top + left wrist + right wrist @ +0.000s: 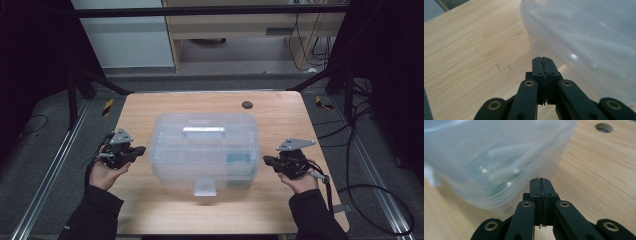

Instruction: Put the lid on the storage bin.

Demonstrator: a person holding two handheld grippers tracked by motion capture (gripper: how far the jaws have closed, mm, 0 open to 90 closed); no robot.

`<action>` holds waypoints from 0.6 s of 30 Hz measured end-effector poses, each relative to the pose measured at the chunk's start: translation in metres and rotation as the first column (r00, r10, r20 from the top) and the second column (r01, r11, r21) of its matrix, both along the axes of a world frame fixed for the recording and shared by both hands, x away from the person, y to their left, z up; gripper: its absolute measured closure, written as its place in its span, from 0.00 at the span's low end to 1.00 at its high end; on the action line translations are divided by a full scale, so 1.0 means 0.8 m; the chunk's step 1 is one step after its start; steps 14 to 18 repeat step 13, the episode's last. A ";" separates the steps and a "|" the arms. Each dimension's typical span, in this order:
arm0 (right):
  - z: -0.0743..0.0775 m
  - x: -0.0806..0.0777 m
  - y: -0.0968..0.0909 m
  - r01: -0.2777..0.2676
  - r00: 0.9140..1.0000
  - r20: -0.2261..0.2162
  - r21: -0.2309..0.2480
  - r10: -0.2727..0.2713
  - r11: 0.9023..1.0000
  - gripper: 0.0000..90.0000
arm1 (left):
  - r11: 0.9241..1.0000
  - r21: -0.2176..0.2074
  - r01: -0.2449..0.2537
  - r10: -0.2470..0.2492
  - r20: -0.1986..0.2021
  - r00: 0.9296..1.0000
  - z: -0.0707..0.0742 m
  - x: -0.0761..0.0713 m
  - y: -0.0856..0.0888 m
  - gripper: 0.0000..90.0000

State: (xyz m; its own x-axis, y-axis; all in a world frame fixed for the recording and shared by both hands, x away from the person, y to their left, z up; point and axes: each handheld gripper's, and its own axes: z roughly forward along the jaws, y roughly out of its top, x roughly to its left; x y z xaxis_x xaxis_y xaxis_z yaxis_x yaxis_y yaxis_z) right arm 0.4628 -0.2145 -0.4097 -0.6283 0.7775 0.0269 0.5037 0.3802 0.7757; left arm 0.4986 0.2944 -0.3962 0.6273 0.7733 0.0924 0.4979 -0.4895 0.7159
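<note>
Translucent plastic box [205, 150] at the middle of the wooden table [150, 107], my left gripper [141, 149] closed empty at its left side, my right gripper [266, 160] closed empty at its right.

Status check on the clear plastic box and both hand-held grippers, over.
Left hand-held gripper shut, empty, beside box's left end. Right hand-held gripper shut, empty, beside right end. Clear plastic box closed, mid-table, untouched. Nothing between grippers and box.
</note>
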 end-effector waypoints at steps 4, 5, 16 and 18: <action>-0.012 0.006 -0.014 0.092 0.995 0.026 -0.004 -0.092 0.996 0.91 | 0.999 -0.002 -0.050 0.051 0.010 0.999 -0.008 0.006 0.009 0.82; -0.016 0.007 -0.017 0.117 0.993 0.029 -0.005 -0.117 0.993 0.87 | 0.998 0.000 -0.064 0.064 0.011 0.998 -0.011 0.008 0.011 0.76; -0.043 0.021 -0.043 0.311 0.950 0.040 -0.069 -0.309 0.948 0.43 | 0.987 0.040 -0.156 0.156 -0.006 0.988 -0.029 0.021 0.025 0.46; -0.043 0.021 -0.043 0.311 0.950 0.040 -0.069 -0.309 0.948 0.43 | 0.987 0.040 -0.156 0.156 -0.006 0.988 -0.029 0.021 0.025 0.46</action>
